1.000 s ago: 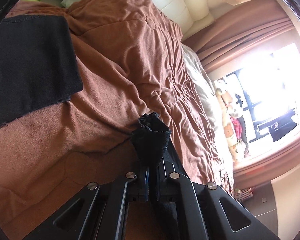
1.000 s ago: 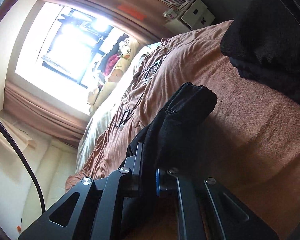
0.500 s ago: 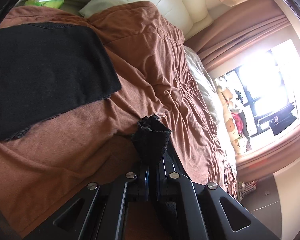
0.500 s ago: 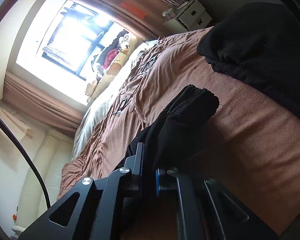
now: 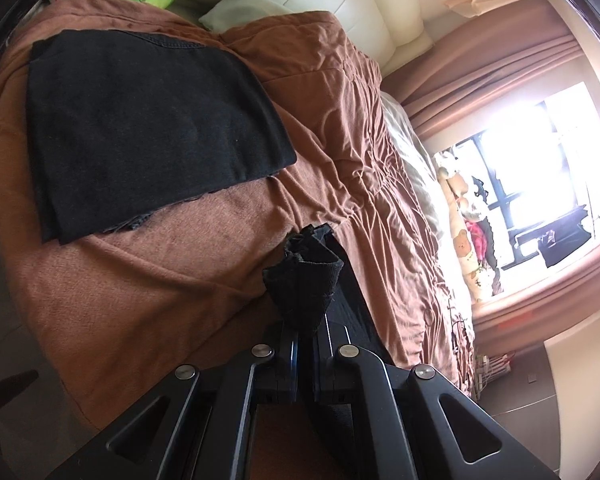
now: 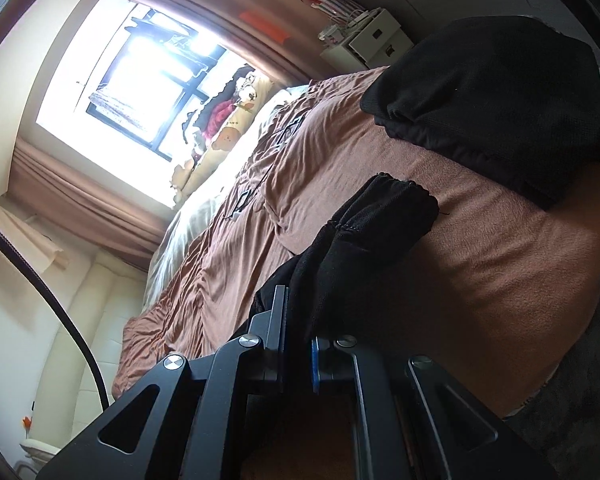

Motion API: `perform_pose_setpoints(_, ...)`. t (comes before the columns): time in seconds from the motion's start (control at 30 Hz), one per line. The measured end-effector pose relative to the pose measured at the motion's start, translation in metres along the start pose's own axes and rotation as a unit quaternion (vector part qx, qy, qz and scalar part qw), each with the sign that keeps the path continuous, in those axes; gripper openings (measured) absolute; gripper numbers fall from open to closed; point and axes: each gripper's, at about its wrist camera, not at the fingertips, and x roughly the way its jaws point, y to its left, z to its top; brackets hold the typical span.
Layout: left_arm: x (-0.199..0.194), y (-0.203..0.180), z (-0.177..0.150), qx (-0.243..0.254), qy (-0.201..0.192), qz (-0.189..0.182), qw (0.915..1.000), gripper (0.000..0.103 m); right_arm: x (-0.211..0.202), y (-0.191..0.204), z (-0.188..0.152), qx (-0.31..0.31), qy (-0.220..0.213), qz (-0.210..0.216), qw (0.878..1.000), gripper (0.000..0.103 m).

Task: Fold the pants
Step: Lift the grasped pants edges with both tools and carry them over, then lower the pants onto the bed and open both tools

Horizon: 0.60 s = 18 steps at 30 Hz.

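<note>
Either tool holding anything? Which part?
Both. Left tool and right tool each clamp a bunched edge of the black pants; which part is unclear.

A bed (image 5: 171,280) under a brown blanket (image 5: 340,128) — folded black clothes (image 5: 147,132) lie on it.

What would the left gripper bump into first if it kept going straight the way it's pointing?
Probably the brown blanket on the bed. The left gripper, shut on a bunch of black pants, points down toward the bare blanket. The flat black garment lies further up and left, likely off that line, though depth is hard to judge.
</note>
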Motion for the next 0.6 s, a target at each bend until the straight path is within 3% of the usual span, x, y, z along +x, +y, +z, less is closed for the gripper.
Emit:
perform_pose_setpoints(0.27, 0.008, 0.037, -0.016, -0.013, 0.018, 0.029, 0.9994, 0.005, -0.019, -0.030, -0.020, 0.016, 0.011, -0.023, 1.000, 0.006)
perform_pose_setpoints(0.53, 0.030, 0.065, -0.028, -0.025, 0.041, 0.068, 0.9965, 0.006, 0.000, -0.045, -0.039, 0.026, 0.050, -0.104, 0.993, 0.007)
perform_pose_setpoints(0.6, 0.032, 0.069, -0.030, -0.028, 0.047, 0.073, 0.9959, 0.008, 0.000, -0.047, -0.042, 0.039, 0.058, -0.118, 0.991, 0.015)
